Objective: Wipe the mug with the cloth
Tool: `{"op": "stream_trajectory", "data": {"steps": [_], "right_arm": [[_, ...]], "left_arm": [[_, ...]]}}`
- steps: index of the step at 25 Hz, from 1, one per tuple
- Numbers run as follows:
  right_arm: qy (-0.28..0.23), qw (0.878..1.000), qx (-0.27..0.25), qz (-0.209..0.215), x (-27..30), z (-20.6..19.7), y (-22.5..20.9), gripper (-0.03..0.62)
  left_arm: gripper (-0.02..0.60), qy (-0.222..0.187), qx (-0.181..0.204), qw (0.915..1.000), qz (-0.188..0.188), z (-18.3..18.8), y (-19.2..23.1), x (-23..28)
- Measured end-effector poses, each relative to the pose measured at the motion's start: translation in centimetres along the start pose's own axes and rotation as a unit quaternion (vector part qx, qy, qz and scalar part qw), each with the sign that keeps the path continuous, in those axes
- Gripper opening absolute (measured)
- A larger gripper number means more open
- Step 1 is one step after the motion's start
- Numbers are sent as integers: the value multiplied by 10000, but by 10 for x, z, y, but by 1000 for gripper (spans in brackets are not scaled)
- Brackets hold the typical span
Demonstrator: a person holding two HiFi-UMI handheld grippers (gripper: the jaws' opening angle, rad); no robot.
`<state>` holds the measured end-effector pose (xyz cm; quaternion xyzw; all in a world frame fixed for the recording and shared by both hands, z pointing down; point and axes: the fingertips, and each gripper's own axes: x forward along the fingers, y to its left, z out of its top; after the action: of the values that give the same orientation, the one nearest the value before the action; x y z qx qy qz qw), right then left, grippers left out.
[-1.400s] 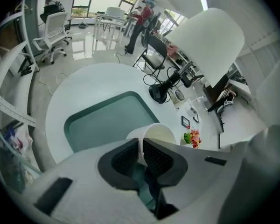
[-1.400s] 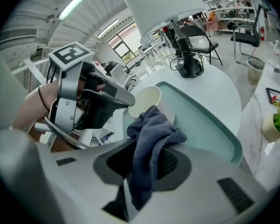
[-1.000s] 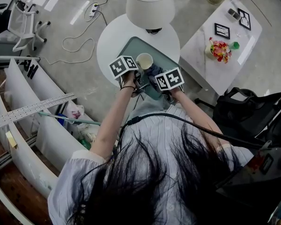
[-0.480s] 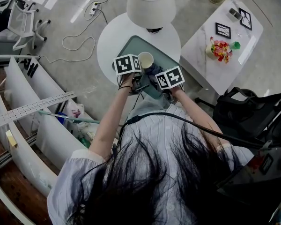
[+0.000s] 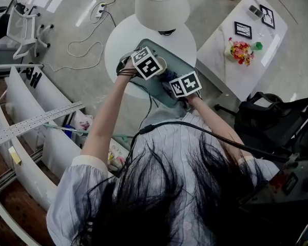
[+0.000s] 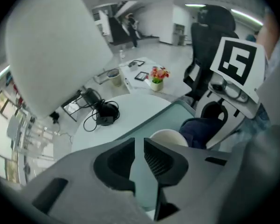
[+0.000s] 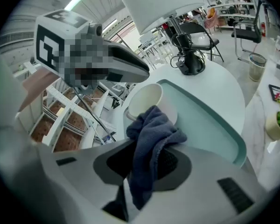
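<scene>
Standing upright on the tray [image 7: 210,120], toward its left side: the mug [image 7: 147,101], cream, mouth up. Bunched against its near side, reaching to the rim: the cloth [image 7: 151,139], dark blue. Clamped on that cloth, with one fold hanging down between the jaws: the right gripper [image 7: 148,157]. Hovering over the tray just left of the mug: the left gripper [image 6: 140,143], jaws nearly together, only a thin slit, nothing in it. No telling whether it touches the mug. From the head view, both marker cubes close together above the tray, the left one covering most of the mug, the right one nearer the person.

Under the tray: a round white table [image 5: 124,35]. At its far side: a lamp [image 5: 161,4] with a white shade and a black base just beyond the tray's far edge, dark cable coiled beside the base. To the right, apart from the round table: a white rectangular table [image 5: 256,40] carrying flowers [image 5: 239,53] and two framed pictures. On the floor to the left: a white cable [image 5: 84,47] running to a power strip.
</scene>
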<state>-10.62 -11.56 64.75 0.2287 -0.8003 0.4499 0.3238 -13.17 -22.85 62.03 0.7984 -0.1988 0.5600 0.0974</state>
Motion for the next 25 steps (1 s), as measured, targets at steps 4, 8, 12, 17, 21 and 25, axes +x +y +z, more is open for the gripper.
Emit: {"op": "stream_trajectory", "data": {"steps": [4,8,12,17,21,25], "right_arm": [[-14,10000,27,13,-1,0,-1,94],[-16,10000,25,1,-1,-2,0,94],[-23,10000,40,-8,0,-2,-2,94],[-26,10000,30,16,1,-2,1,94],[-11,10000,40,16,3,-2,-1,94],[-17,10000,43,10,3,0,-1,94]], "left_arm": [[48,362,1212,9896,-689,5,-21,13],[48,739,2186,9683,-955,1,-35,21],[48,837,2547,9593,-884,9,-32,29],[57,968,2877,9484,-920,6,-31,26],[57,1135,3207,9360,-909,2,-28,31],[57,1393,3600,9195,-747,-1,-19,42]]}}
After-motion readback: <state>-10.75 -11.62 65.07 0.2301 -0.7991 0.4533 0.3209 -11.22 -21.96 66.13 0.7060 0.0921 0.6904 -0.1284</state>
